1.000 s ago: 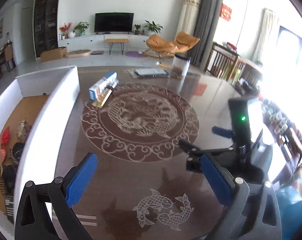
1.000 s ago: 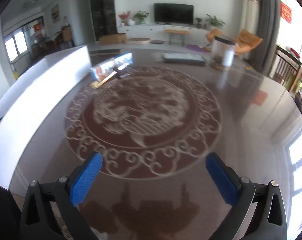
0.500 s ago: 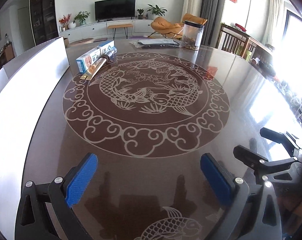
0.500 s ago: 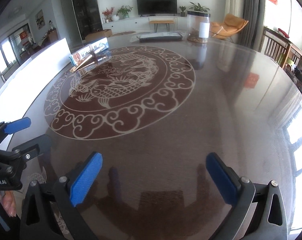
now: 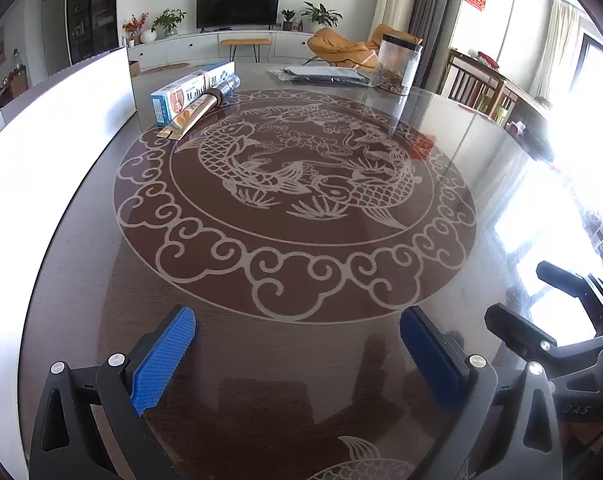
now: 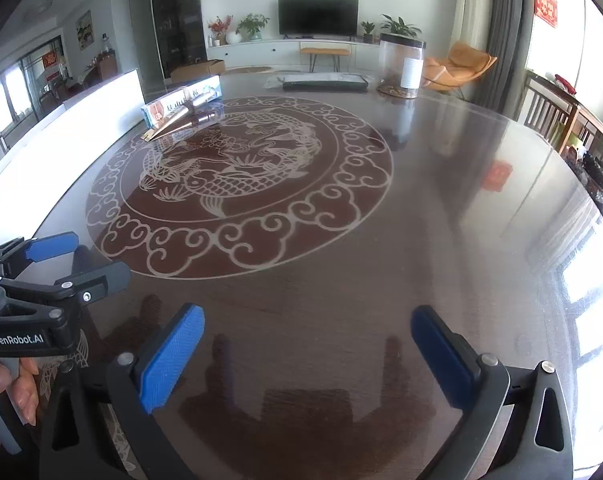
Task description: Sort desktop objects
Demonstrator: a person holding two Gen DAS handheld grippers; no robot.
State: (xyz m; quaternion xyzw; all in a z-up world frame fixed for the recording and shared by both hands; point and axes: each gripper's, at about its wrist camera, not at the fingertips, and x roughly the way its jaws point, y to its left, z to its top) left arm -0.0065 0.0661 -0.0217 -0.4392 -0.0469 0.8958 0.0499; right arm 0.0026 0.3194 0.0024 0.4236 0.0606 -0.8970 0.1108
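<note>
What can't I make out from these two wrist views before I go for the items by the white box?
- White box interior: hidden by its own overexposed wall in both views.
- Slim items leaning on the blue carton: too small to identify.
- Flat dark item at the far edge: low angle hides what it is.
- Table's right side: washed out by window glare, left wrist view.
- Clear canister contents: too small.

The left gripper point(image 5: 297, 354) has been lowered toward the table point(image 5: 301, 344); the carton point(image 5: 193, 94) is now seen larger at upper left, and the white bin's interior is lost from view.
</note>
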